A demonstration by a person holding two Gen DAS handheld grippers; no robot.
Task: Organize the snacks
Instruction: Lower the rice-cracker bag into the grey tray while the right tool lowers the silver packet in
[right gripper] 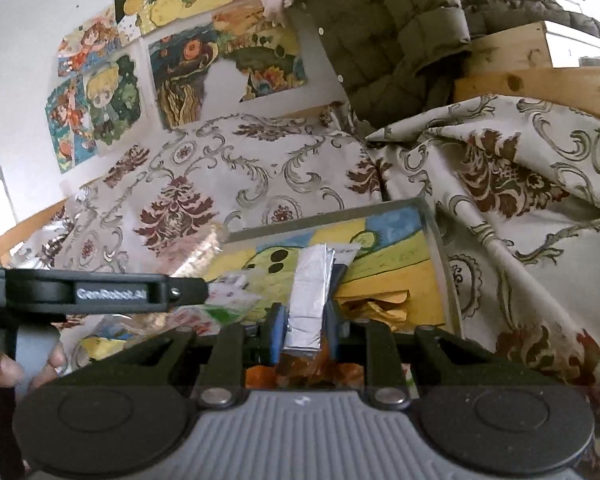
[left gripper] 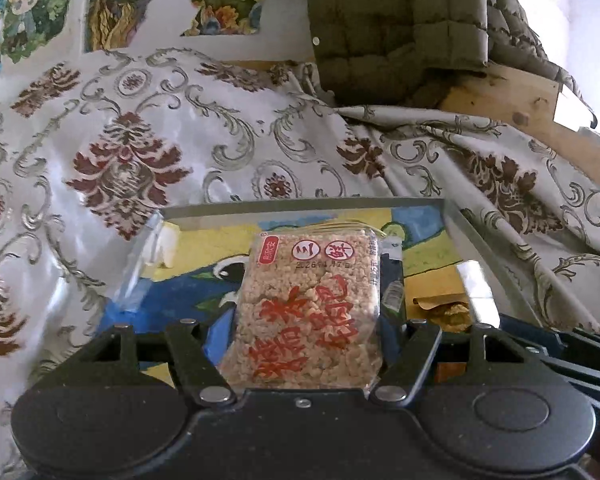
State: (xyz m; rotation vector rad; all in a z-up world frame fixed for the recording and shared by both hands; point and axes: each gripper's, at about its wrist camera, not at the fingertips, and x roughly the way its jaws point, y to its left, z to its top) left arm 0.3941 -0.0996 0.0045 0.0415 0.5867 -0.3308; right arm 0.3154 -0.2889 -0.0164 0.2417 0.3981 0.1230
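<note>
My left gripper is shut on a clear packet of puffed rice cake with red characters, held flat over a clear tray that has a colourful painted bottom. My right gripper is shut on a slim silver foil packet, whose orange end shows behind the blue pads. That packet also hangs over the tray, and its silver tip shows on the right in the left wrist view. A crumpled yellow-brown wrapper lies in the tray's right part.
The tray sits on a cream cloth with dark red floral patterns. An olive quilted cover hangs over a wooden frame at the back right. Cartoon posters cover the wall. A hand grips the left tool's handle.
</note>
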